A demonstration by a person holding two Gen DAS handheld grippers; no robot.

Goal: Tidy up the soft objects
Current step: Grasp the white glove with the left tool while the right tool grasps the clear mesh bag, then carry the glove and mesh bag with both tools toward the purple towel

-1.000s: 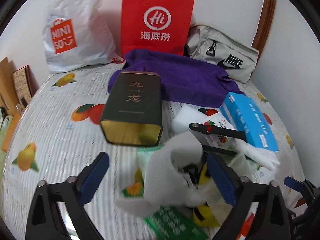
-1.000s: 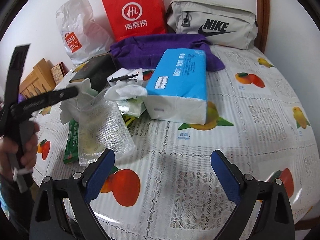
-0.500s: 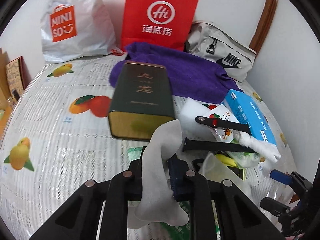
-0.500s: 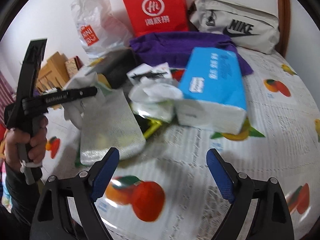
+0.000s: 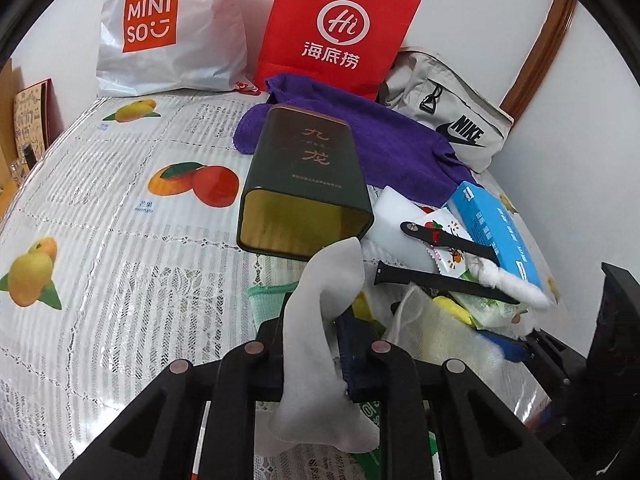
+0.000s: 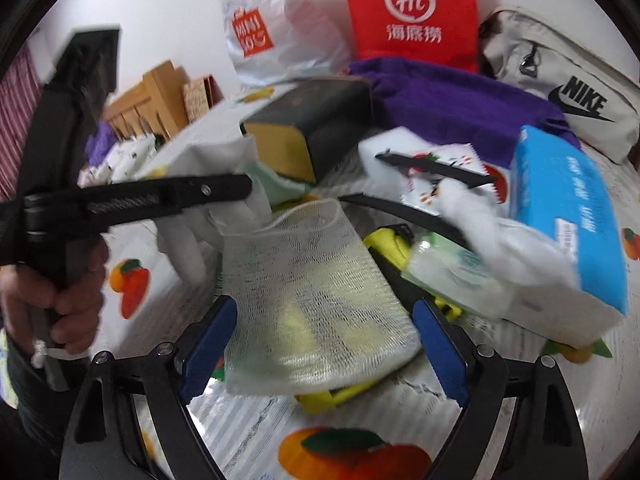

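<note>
Between my left gripper (image 5: pixel 316 344) pads a white foam sheet (image 5: pixel 320 344) is pinched, lifted so it hangs free of the pile. My right gripper (image 6: pixel 324 344) is spread around the mesh pouch (image 6: pixel 316 300) lying on the counter (image 5: pixel 120 280), not yet closed. Left of the dark tin (image 5: pixel 308 184) is bare counter; the right is crowded by the blue tissue pack (image 6: pixel 568 216).

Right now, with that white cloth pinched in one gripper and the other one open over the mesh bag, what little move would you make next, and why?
Probably close the right gripper on the mesh bag: its blue pads sit open on either side of it. The left gripper is already shut on the white cloth.
</note>
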